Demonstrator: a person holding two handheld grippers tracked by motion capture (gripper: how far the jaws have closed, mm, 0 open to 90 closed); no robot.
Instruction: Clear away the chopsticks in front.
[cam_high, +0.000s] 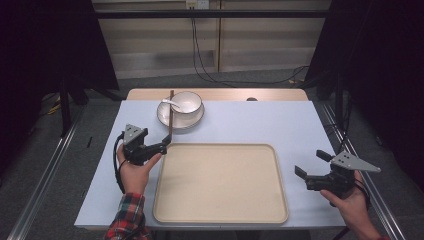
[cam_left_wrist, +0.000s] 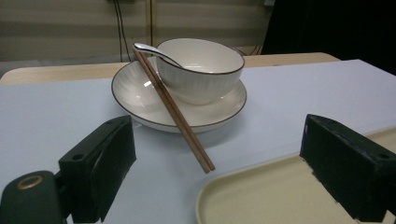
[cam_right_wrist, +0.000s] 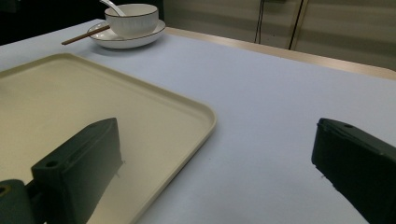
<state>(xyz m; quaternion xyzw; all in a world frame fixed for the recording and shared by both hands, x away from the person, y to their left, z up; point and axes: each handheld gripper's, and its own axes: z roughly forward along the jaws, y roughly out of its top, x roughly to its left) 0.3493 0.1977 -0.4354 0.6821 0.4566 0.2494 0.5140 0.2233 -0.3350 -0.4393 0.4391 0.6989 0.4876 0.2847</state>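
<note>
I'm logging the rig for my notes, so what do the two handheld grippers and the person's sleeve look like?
Both the left gripper and the right gripper are black, with blocky black fingers and a grey three-cornered plate on top. A black cable loops from the left one. The left sleeve is red, green and white plaid.

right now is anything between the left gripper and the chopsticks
Nothing visible is. The left gripper is open, and the near end of the chopsticks lies ahead between its fingers, over bare table.
</note>
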